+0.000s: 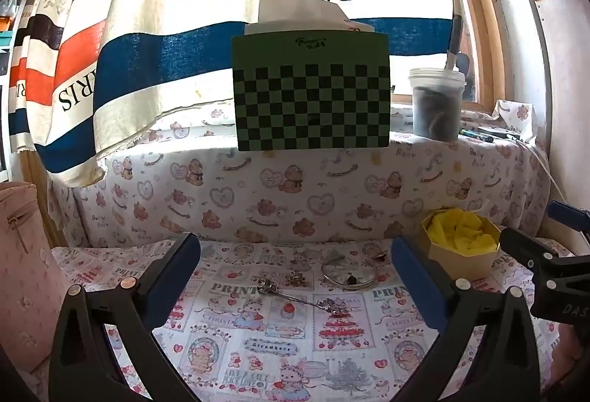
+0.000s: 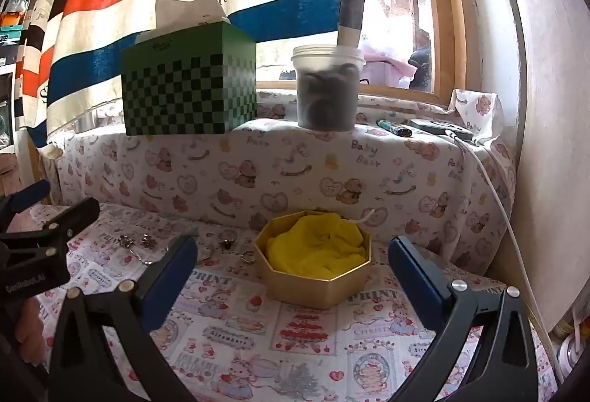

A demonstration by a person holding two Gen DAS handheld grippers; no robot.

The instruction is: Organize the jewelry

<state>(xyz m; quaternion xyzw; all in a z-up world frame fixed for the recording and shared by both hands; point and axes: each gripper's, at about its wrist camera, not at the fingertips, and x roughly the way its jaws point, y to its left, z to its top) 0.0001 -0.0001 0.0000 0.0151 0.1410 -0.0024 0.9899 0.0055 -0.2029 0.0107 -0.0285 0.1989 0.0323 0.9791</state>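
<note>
On the printed cloth [image 1: 295,346], one gold box [image 2: 317,278], both grippers' fingers [image 1: 177,276] spread, empty.

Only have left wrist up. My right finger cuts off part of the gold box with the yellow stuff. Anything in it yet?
Observer: The right wrist view shows the whole gold octagonal box. Only crumpled yellow cloth inside, no jewelry visible.
Operator: Right gripper state? I only see its edge.
Observer: The right gripper has its jaws wide open with nothing held; the box sits ahead, between its fingers.
Operator: Any pieces hidden near the box?
Observer: What looks like a small silver ring lies on the printed tablecloth, close beside the box's left wall.
</note>
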